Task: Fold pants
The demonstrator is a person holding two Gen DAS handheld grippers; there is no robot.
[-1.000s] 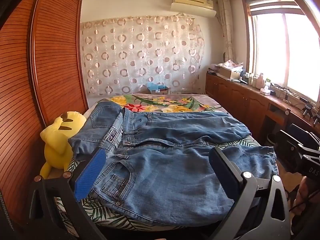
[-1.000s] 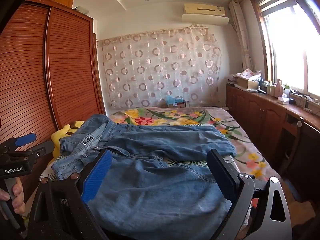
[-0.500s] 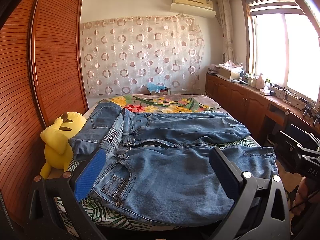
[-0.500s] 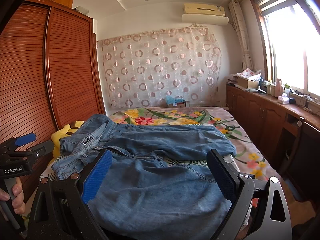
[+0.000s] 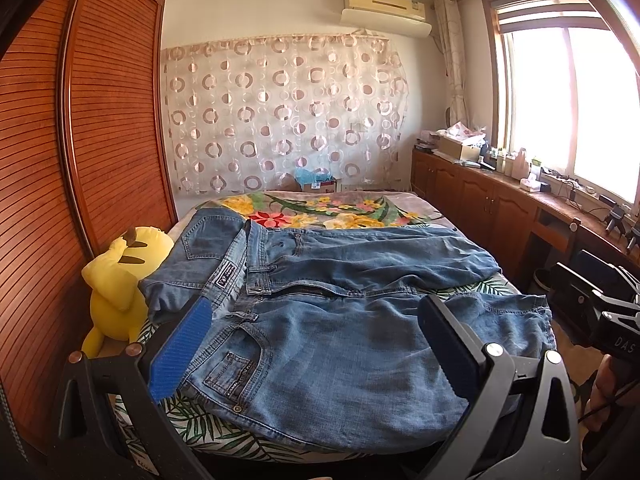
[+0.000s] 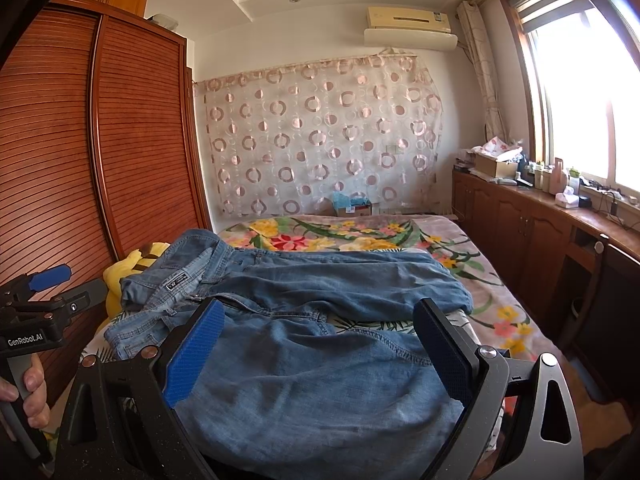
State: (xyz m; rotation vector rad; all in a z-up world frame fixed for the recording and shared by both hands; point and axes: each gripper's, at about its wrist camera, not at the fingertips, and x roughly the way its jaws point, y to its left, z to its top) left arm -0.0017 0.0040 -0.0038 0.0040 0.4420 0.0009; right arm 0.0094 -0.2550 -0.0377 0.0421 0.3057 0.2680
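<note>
Blue denim pants (image 5: 320,320): spread flat on the floral-quilted bed (image 5: 320,216), waistband toward the left hand-held gripper (image 5: 316,344), legs running toward the right hand-held gripper (image 6: 320,344). Both hand-held grippers: fingers spread wide, holding nothing, poised just above the near pant leg. Yellow plush toy (image 5: 120,280): beyond the left gripper's left finger, beside the wooden slatted wardrobe (image 5: 80,140).

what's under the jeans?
The jeans lie on a leaf-and-flower bedspread, visible around them. Their waist end partly rests on a yellow plush. Anything beneath the denim is hidden.
</note>
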